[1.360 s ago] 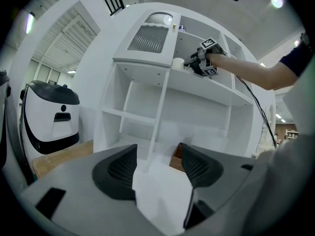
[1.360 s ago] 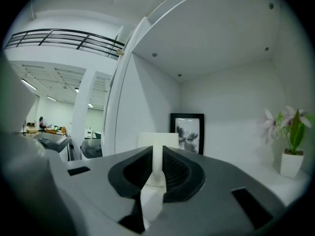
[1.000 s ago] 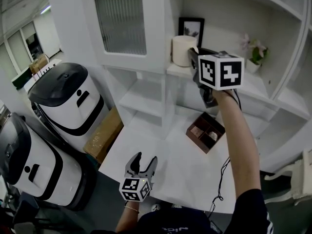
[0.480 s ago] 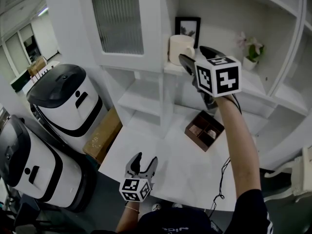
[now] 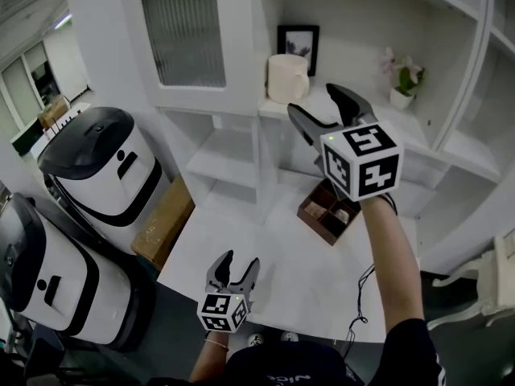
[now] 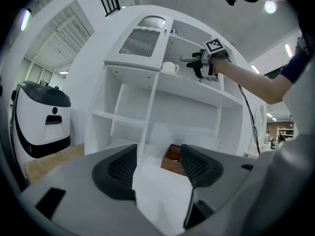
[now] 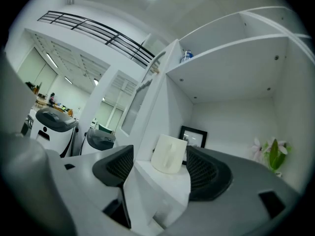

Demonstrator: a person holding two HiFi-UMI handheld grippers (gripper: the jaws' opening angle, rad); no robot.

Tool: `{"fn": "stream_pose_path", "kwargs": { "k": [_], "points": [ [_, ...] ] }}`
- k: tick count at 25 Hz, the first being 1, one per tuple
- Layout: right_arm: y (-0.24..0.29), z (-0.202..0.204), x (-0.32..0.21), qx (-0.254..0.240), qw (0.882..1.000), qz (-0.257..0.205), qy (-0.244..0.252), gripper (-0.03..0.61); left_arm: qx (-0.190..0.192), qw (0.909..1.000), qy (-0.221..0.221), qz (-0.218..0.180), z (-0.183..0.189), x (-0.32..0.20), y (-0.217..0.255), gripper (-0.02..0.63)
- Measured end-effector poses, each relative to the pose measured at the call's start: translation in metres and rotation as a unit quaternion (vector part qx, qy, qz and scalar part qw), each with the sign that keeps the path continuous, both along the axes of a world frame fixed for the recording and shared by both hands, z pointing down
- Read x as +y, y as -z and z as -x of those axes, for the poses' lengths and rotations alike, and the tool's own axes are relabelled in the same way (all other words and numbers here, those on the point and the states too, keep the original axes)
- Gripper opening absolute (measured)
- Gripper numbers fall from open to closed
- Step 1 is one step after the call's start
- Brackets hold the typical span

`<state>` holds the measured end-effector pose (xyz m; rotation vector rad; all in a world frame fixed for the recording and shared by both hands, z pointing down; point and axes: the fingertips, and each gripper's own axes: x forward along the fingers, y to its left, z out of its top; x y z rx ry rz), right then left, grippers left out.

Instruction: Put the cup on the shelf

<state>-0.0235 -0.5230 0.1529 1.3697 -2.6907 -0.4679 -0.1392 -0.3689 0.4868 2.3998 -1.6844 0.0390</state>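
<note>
We see the white shelf [image 5: 418, 133] carrying 3 things. The cup [image 5: 287, 79] stands upright near the shelf's left end. Just behind the cup, slightly to its right, a black picture frame [image 5: 298, 40] stands against the back wall. Well to the right of the cup sits a small white flower pot [image 5: 400, 97] with pink blooms. Below the cup, the white tabletop [image 5: 265, 252] bears 1 brown box [image 5: 328, 213] divided into compartments. Far below and left of the cup, 2 white-and-black machines [image 5: 100, 167] stand on the dark floor [image 5: 173, 328].
</note>
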Motion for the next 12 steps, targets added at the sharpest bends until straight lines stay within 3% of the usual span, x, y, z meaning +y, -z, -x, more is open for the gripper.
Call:
{"fn": "stream_pose_path", "kwargs": {
  "k": [7, 12],
  "points": [
    [-0.013, -0.009, 0.041, 0.021, 0.999, -0.049, 0.008, 0.331, -0.005, 0.9999, -0.014, -0.001, -0.013, 0.004, 0.0, 0.281],
    [-0.019, -0.024, 0.067, 0.0, 0.997, -0.074, -0.001, 0.331, -0.008, 0.9993, -0.035, -0.014, -0.025, 0.01, 0.004, 0.281]
  ]
}}
